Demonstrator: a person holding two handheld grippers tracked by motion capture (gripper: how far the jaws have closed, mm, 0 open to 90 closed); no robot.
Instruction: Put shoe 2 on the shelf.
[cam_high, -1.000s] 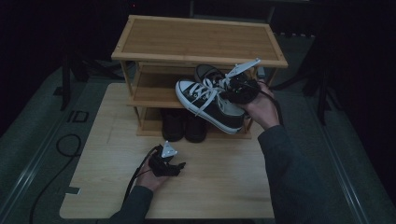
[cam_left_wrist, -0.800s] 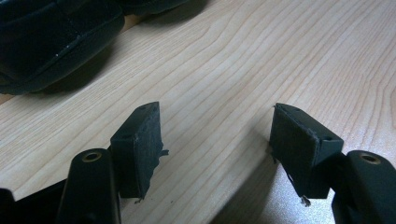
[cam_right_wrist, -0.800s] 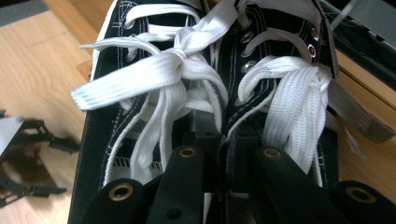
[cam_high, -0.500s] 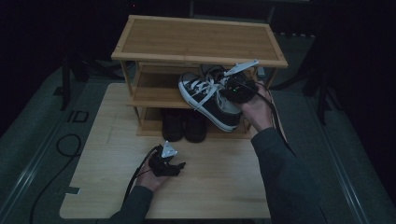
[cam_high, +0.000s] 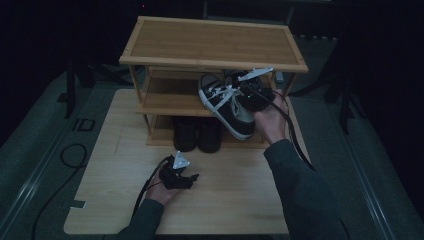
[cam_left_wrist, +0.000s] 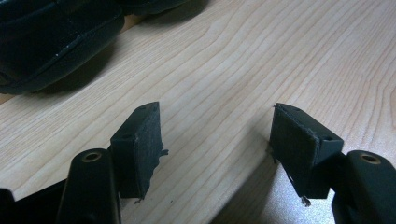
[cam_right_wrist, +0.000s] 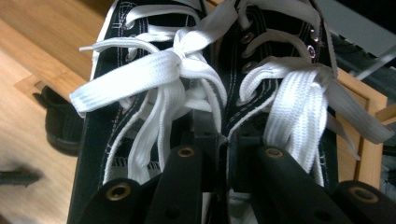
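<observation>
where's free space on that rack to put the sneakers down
The rack's top shelf is wholly bare. The middle shelf is free on its left half, beside the sneakers in the right gripper. The bottom is crowded by the black shoes.

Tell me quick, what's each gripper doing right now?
Left gripper: open, empty, low over the table.
Right gripper: shut on the pair of sneakers.

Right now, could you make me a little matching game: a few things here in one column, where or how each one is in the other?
1 sneakers
2 dark shoes
3 left gripper
4 right gripper

a open, low over the table
b bottom shelf of the rack
c held at the middle shelf
d shut on both sneakers' inner edges

Pairs: 1-c, 2-b, 3-a, 4-d
</observation>
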